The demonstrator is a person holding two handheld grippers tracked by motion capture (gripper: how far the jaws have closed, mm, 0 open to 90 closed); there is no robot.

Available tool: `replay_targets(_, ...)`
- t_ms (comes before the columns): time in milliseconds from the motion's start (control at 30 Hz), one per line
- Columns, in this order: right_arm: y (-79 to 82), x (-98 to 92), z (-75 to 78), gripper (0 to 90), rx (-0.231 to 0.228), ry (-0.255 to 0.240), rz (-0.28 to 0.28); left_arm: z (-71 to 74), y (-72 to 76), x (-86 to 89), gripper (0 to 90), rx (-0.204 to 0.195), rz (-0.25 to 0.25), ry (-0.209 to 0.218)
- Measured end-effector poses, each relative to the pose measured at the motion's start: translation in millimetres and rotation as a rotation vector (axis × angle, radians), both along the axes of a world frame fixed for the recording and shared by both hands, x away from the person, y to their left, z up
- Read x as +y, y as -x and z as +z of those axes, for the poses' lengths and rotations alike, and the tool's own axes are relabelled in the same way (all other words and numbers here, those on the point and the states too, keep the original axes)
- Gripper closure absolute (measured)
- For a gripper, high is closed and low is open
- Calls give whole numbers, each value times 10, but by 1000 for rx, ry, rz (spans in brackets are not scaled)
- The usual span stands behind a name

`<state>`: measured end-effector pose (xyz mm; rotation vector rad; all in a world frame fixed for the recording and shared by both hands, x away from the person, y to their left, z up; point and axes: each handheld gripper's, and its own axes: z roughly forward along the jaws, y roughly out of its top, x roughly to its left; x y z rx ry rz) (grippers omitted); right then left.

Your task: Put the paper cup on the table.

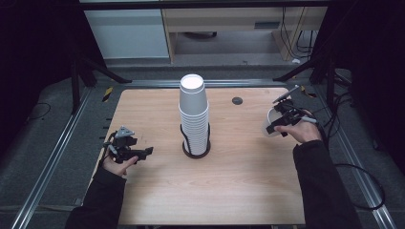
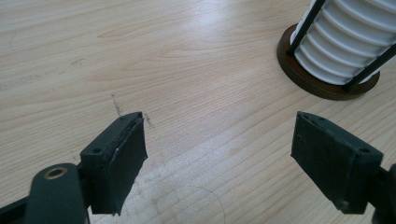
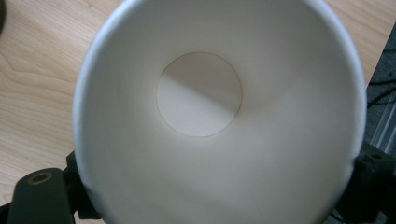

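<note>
Cup (image 3: pixel 219 116) clamped sideways in right gripper (image 1: pixel 282 121) near table's (image 1: pixel 239 181) right edge, mouth toward its camera. Left gripper (image 2: pixel 219 158) parted and empty over bare wood, left of stack (image 1: pixel 194 114) in holder (image 1: pixel 196 149).

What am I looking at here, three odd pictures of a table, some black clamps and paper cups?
No robot arm is involved: a person sits at a pale wooden table and holds a hand tool with two black fingers in each hand. The high view looks down from above the person. The other two pictures come from small cameras riding on the tools.

In the middle stands a tall stack of white paper cups, upside down, in a black wire holder with a round dark base.

The left gripper is open over bare wood, near the holder's base. The right gripper, near the table's right edge, holds a single white paper cup; its camera looks straight into the cup's mouth.
</note>
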<state>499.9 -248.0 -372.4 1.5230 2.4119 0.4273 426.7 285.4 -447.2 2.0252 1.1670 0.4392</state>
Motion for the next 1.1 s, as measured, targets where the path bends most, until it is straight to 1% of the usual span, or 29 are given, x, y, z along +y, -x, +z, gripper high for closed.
replay_targets(33, 0, 0, 0, 133, 0, 0, 0, 0, 0, 0, 170, 0, 0, 0)
replay_targets(67, -20, 15, -32, 133, 13, 21, 3, 0, -2, -4, 170, 1, -1, 0)
replay_targets(100, -20, 15, -32, 133, 13, 21, 3, 0, -2, -4, 170, 1, -1, 0)
replay_targets(133, -38, 35, -69, 133, 32, 35, 2, 0, 0, -8, 170, 0, -3, -7)
replay_targets(167, -38, 35, -69, 133, 32, 35, 2, 0, 0, -8, 170, 0, -3, -7)
replay_targets(233, -54, 55, -113, 133, 45, 49, 6, -1, 1, -9, 170, -1, -5, -7)
replay_targets(267, -68, 74, -160, 133, 55, 66, 11, -2, 0, -9, 171, 0, -6, -8)
replay_targets(300, -68, 74, -160, 133, 55, 66, 11, -2, 0, -9, 171, 0, -6, -8)
replay_targets(367, -80, 84, -206, 133, 71, 72, 13, -2, -1, -8, 170, 0, -6, -8)
replay_targets(400, -90, 90, -245, 132, 79, 87, 14, -2, -1, -5, 170, 1, -4, -8)
replay_targets(500, -96, 88, -279, 132, 90, 85, 18, -1, -2, -4, 171, 0, -3, -8)
replay_targets(533, -100, 88, -315, 132, 101, 90, 19, -2, -3, -4, 171, 1, -3, -8)
replay_targets(667, -103, 82, -358, 132, 115, 97, 21, -3, -2, -6, 171, 0, -4, -9)
replay_targets(700, -106, 80, -393, 132, 136, 98, 19, -3, -1, -7, 171, -1, -5, -11)
replay_targets(733, -106, 80, -393, 132, 136, 98, 19, -3, -1, -7, 170, -1, -5, -11)
replay_targets(833, -111, 75, -451, 130, 156, 112, 22, -3, -2, -4, 170, 0, -6, -11)
replay_targets(1100, -116, 73, -509, 124, 167, 121, 28, 1, 0, -2, 171, 0, -6, -10)
